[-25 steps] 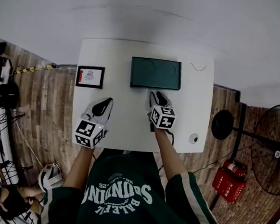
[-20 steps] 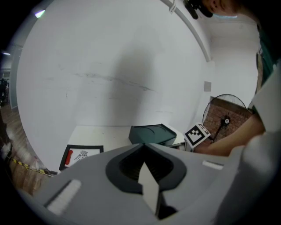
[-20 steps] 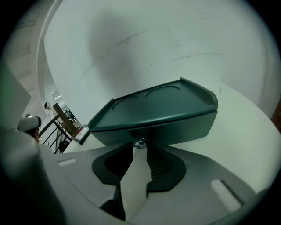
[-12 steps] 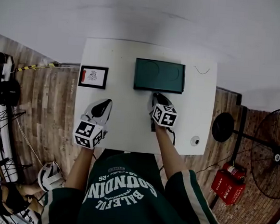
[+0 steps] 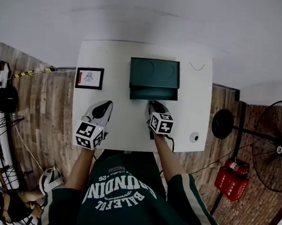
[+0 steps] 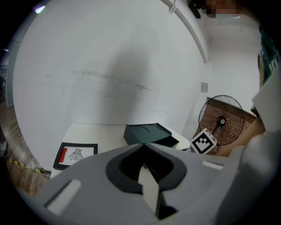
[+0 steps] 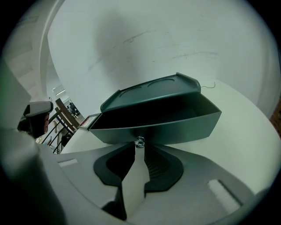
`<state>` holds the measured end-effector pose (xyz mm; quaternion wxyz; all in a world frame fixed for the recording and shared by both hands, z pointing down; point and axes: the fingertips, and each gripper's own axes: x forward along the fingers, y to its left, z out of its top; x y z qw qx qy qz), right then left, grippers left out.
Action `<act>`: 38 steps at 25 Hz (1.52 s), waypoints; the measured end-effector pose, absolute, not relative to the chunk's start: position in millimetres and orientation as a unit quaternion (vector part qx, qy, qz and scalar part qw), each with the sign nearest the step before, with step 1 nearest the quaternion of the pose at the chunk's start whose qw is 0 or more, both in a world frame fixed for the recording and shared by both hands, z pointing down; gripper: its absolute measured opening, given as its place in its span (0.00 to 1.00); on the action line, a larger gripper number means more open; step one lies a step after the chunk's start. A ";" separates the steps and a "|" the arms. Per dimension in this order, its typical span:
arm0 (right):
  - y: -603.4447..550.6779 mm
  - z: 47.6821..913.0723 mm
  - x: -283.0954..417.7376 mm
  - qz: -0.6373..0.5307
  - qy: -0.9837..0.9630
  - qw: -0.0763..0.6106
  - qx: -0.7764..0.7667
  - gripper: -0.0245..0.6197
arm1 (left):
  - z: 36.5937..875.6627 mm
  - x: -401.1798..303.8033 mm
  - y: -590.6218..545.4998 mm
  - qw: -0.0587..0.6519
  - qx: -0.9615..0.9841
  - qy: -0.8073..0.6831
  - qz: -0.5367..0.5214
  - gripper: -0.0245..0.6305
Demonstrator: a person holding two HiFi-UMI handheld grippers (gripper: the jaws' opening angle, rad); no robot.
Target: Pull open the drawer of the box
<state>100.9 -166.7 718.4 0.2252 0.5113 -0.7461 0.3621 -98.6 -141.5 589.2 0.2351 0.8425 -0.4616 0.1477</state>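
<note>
A dark green box point(image 5: 155, 73) sits at the far middle of the white table point(image 5: 118, 127), and its drawer point(image 5: 153, 93) is slid partway out toward me. In the right gripper view the drawer point(image 7: 158, 127) looks dark and hollow under the box lid point(image 7: 149, 90). A small metal knob point(image 7: 140, 141) on the drawer front is pinched by my right gripper point(image 7: 137, 147), which is shut on it. In the head view my right gripper point(image 5: 153, 103) touches the drawer front. My left gripper point(image 5: 104, 106) hovers over the table's left half, shut and holding nothing, well apart from the box point(image 6: 147, 132).
A black-framed card point(image 5: 90, 77) lies at the table's far left. A small round object point(image 5: 194, 137) sits near the right front corner, and a thin wire squiggle point(image 5: 196, 67) lies right of the box. A fan point(image 5: 274, 144) and a red extinguisher point(image 5: 232, 172) stand on the floor to the right.
The drawer has slid out of the box toward me, drawn by the right gripper, which has moved back a little. The left gripper has stayed put.
</note>
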 end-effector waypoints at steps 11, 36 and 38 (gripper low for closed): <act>-122.7 722.4 104.1 0.371 -0.736 0.234 0.516 0.14 | 585.2 -90.1 -136.3 0.229 0.851 -0.448 0.148 0.12; -120.7 630.4 96.0 0.251 -0.784 0.183 0.538 0.04 | 533.8 -103.5 -155.6 0.165 0.870 -0.449 0.118 0.12; -136.2 599.6 90.6 0.220 -0.796 0.163 0.540 0.04 | 521.9 -104.8 -162.4 0.152 0.873 -0.450 0.112 0.12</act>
